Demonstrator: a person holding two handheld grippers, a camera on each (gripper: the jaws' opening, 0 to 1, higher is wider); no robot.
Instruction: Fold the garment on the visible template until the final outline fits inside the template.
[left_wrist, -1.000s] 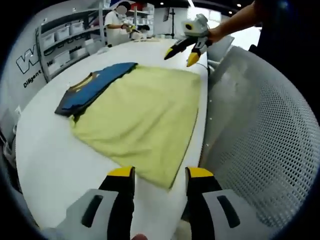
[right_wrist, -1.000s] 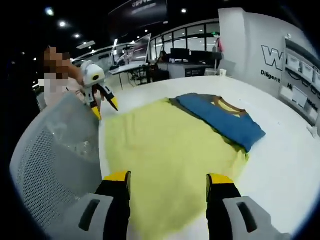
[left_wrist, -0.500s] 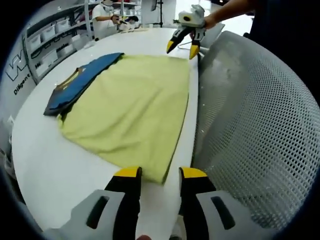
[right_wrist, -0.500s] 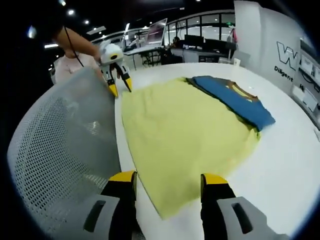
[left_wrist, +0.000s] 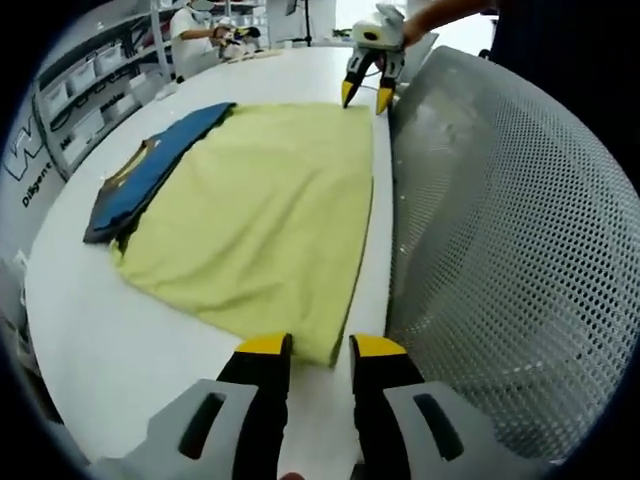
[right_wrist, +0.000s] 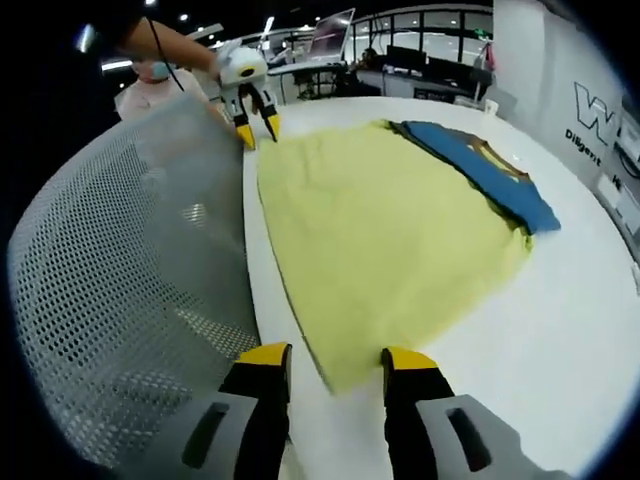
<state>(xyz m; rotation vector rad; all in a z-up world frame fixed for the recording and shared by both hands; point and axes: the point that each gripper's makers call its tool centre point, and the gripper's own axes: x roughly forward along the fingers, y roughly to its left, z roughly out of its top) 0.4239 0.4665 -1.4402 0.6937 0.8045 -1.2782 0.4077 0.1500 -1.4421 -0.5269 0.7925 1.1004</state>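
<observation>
White table (left_wrist: 90, 330) (right_wrist: 560, 330), rounded at the edge, is seen in a large room with shelving along one wall and desks and screens further back. A yellow cloth (left_wrist: 270, 220) (right_wrist: 385, 235) is spread flat on the table, one long edge running close beside the table edge. A folded blue garment (left_wrist: 150, 170) (right_wrist: 490, 175) lies along the far side of the cloth, partly on it and partly on the bare table; a yellow-trimmed neckline is visible on it. A white mesh chair back (left_wrist: 500, 250) (right_wrist: 120, 280) stands just off the table edge, beside the cloth.

Left gripper (left_wrist: 320, 347) is seen at the near corner of the cloth in its own view, yellow tips set either side of the corner, jaws parted by a narrow gap, nothing clamped. In the right gripper view it (right_wrist: 257, 125) is seen at the far corner, held by a hand, tips pointing down to the cloth.

Right gripper (right_wrist: 335, 357) is likewise placed at the opposite near-edge corner, jaws apart with the cloth corner between the tips, not pinched. In the left gripper view it (left_wrist: 363, 97) appears at the far corner, tips down at the cloth edge.

A person (left_wrist: 190, 35) is noted at the shelving in the background.
</observation>
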